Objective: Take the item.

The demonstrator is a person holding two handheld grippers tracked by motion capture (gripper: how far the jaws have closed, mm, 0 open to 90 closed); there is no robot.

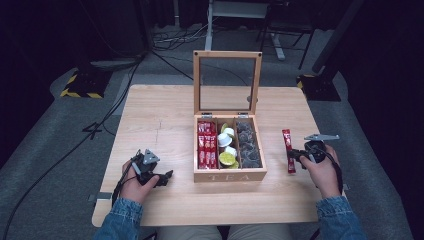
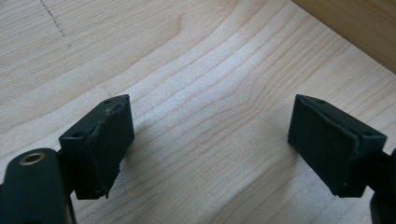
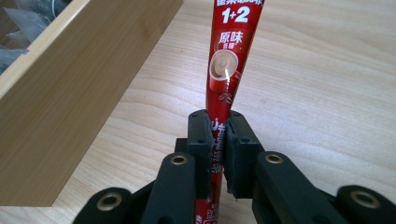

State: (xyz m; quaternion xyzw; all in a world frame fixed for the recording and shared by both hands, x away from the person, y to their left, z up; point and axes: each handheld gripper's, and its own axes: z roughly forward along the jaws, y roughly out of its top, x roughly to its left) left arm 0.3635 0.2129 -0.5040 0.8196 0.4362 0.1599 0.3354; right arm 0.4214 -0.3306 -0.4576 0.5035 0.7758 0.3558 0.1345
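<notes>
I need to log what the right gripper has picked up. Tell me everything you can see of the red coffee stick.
The red coffee stick is a long, narrow, glossy sachet, red with white "1+2" lettering, Chinese characters and a coffee-cup picture. The right gripper is shut on it near one end, pads pressing both sides. In the high view it runs lengthways to the right of the wooden tea box, low over the table; whether it touches the table is unclear.

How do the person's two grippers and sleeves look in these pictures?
Both are black two-jaw tools. The left gripper and the right gripper each carry a grey three-cornered plate on top and trail a black cable. Up close, the pads are flat, dark rectangles with worn edges, and the linkage arms have brass-coloured rivets. The person wears blue denim sleeves.
</notes>
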